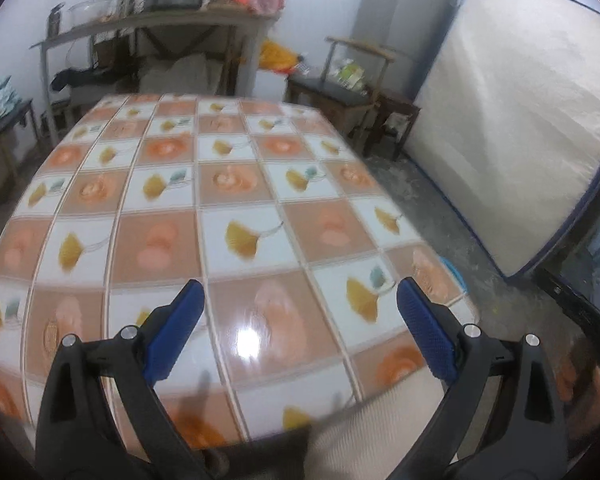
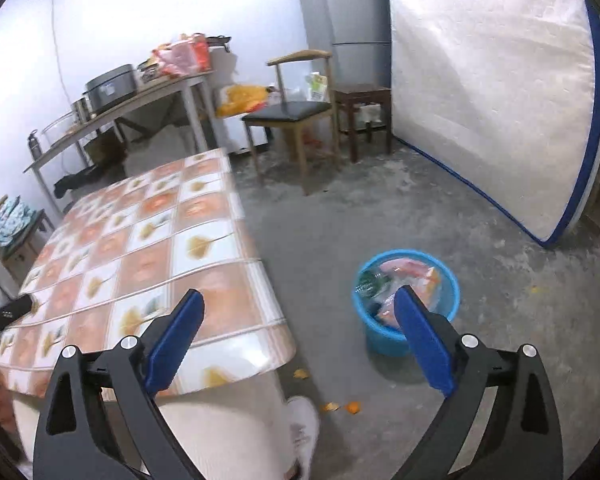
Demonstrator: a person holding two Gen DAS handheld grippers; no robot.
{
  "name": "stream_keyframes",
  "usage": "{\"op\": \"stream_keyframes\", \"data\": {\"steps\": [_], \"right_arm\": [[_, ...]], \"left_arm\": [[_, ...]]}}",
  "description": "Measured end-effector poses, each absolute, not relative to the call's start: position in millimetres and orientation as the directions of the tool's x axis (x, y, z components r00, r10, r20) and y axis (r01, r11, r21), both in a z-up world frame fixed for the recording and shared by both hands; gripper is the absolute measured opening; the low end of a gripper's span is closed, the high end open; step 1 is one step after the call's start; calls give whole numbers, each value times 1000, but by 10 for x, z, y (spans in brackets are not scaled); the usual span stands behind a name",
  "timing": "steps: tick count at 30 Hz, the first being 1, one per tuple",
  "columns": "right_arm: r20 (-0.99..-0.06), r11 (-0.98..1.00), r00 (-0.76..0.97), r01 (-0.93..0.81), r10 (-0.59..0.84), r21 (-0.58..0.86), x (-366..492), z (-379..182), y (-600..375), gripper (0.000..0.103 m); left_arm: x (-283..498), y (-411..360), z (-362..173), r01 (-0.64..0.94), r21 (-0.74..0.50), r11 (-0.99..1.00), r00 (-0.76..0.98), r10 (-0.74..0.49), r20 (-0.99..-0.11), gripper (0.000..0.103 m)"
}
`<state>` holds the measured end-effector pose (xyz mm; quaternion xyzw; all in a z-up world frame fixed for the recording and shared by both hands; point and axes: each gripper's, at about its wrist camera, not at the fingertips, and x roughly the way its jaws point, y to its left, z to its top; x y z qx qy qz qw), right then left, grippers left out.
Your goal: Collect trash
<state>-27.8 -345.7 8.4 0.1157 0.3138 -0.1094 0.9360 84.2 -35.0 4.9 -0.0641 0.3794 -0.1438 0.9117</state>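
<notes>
Blue-padded fingers of the right gripper (image 2: 298, 300) stand wide and empty above the grey concrete floor (image 2: 380, 208); the left gripper (image 1: 300, 294), equally wide, hangs over the glossy tiled-pattern worktop (image 1: 220, 200). Trash fills the round blue plastic tub (image 2: 384, 338) beside the worktop.

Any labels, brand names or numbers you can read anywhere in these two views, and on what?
None legible.
Fridge: blue sticker at its top, too blurred to read.
Grey appliance on the shelf: front label, unreadable.
Green-and-white pack on the chair: print too small.
Wrappers in the blue bucket: unreadable.
</notes>
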Motion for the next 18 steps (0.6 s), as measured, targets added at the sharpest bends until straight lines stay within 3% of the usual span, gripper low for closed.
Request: {"op": "stream_keyframes", "data": {"steps": [7, 18], "right_arm": [[-610, 968, 784, 227, -117, 106, -455, 154, -2803, 96], [-542, 973, 811, 221, -221, -66, -391, 417, -2475, 96]], "left_arm": [[691, -324, 107, 66, -151, 986, 712, -152, -685, 94], [557, -477, 525, 0, 11, 1000, 813, 7, -582, 94]]}}
